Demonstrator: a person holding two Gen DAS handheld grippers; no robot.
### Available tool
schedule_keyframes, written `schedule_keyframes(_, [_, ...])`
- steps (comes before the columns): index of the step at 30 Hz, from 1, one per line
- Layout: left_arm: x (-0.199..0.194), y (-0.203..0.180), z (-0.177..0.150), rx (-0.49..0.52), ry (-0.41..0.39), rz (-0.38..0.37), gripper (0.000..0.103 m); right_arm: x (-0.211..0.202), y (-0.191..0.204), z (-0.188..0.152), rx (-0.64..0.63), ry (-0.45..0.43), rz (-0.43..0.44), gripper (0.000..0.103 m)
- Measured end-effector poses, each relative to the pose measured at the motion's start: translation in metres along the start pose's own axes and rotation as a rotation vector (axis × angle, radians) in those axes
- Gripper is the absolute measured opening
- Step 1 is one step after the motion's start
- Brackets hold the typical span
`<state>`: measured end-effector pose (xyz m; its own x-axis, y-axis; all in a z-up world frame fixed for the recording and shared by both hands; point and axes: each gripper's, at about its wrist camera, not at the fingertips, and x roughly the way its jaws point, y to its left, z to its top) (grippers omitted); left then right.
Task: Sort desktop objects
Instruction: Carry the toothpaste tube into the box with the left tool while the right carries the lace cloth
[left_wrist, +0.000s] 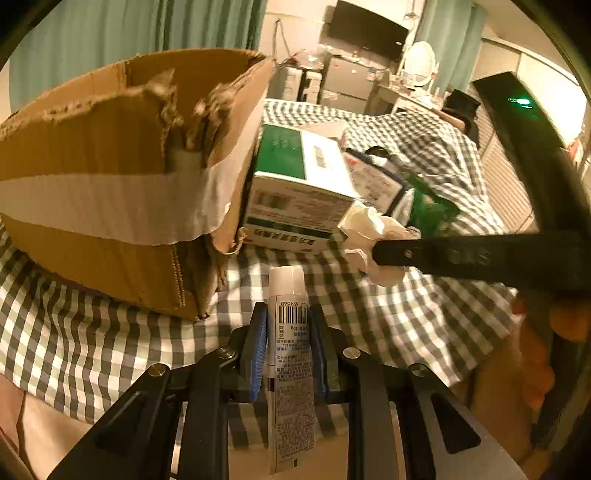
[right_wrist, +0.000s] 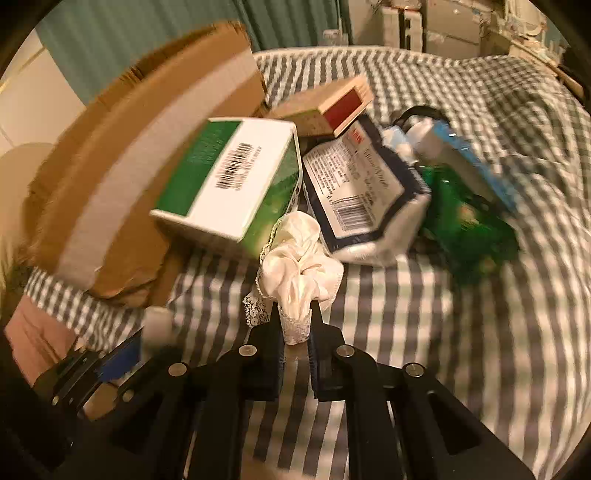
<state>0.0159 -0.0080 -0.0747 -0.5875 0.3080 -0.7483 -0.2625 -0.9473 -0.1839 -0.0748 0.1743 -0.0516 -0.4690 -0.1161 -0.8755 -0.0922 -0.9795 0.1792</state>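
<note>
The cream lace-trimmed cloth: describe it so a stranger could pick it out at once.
Start at the torn cardboard box on the checked bedspread. In front of it lies a green-and-white carton, and the cream lace-trimmed cloth is bunched at its near corner. It is the only soft, crumpled item there, pinched by the right tool.

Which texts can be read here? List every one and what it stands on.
"694560": beside the barcode on the white tube held in the left gripper.
Tube's small print: too small to read.
Green-and-white box: print blurred.
Dark-edged white packet: print blurred.
Right gripper's arm lettering: unreadable.
</note>
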Motion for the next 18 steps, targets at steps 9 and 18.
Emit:
schedule_keyframes(9, [-0.032, -0.004, 0.009, 0.017, -0.071, -0.052, 0.022, -0.058, 0.013, -0.030, 0.037, -0.083, 0.016, 0.010])
schedule_keyframes(18, [-0.095, -0.016, 0.050, -0.015, -0.217, -0.163, 0.022, -0.131, 0.049, -0.007, -0.042, -0.248, 0.056, 0.011])
